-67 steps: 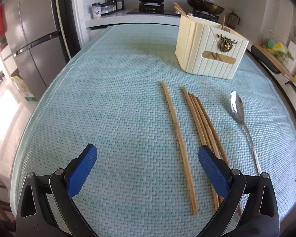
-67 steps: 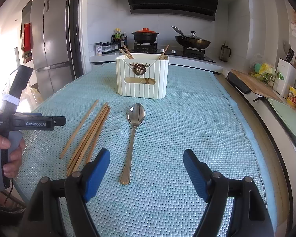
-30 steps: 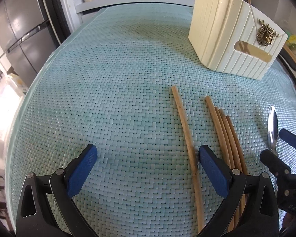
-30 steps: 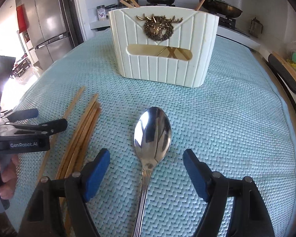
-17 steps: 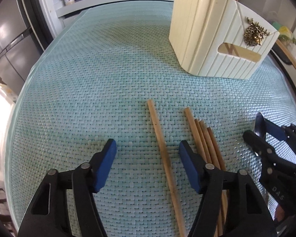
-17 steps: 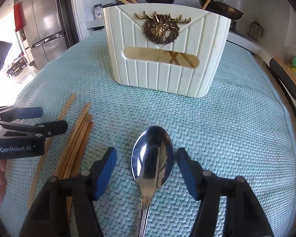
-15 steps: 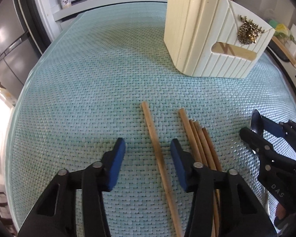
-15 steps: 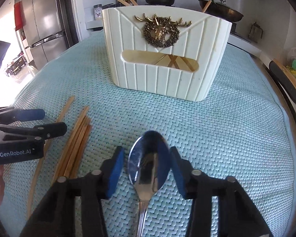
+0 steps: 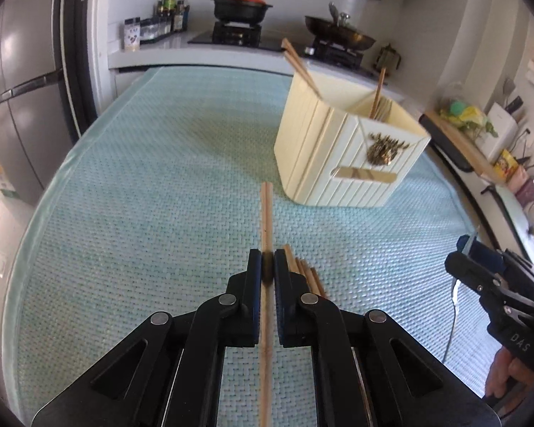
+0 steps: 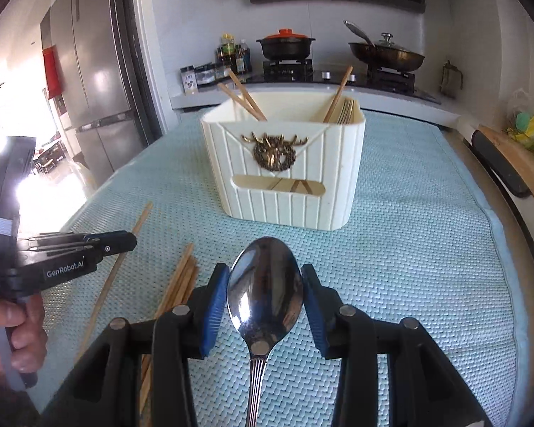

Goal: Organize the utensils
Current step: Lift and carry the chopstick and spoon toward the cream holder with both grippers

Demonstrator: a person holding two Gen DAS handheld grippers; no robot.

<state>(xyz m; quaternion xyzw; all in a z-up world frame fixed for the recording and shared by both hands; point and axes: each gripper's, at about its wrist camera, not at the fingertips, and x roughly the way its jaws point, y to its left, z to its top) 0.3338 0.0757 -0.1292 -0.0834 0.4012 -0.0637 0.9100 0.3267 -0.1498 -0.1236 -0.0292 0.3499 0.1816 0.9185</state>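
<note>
My left gripper (image 9: 266,267) is shut on a single wooden chopstick (image 9: 266,213), which points ahead at the cream utensil holder (image 9: 352,156) and is held above the teal mat. Several more chopsticks (image 9: 304,274) lie on the mat just right of it. My right gripper (image 10: 266,291) is shut on the bowl of a steel spoon (image 10: 266,284), whose handle runs back below the jaws. The holder (image 10: 284,163) stands straight ahead of the spoon, with chopsticks and forks in its compartments. The left gripper (image 10: 114,242) shows at the left of the right wrist view, and the right gripper (image 9: 480,259) at the right of the left wrist view.
The teal woven mat (image 9: 142,195) covers the table. A grey fridge (image 10: 96,82) stands at the left. Behind the table is a stove with a red-lidded pot (image 10: 284,44) and a pan (image 10: 384,57). A counter with a cutting board (image 10: 509,156) runs along the right.
Both grippers closed, the left on the lone chopstick and the right on the spoon's bowl. Both then rose from the mat with their loads, and the views tilted up.
</note>
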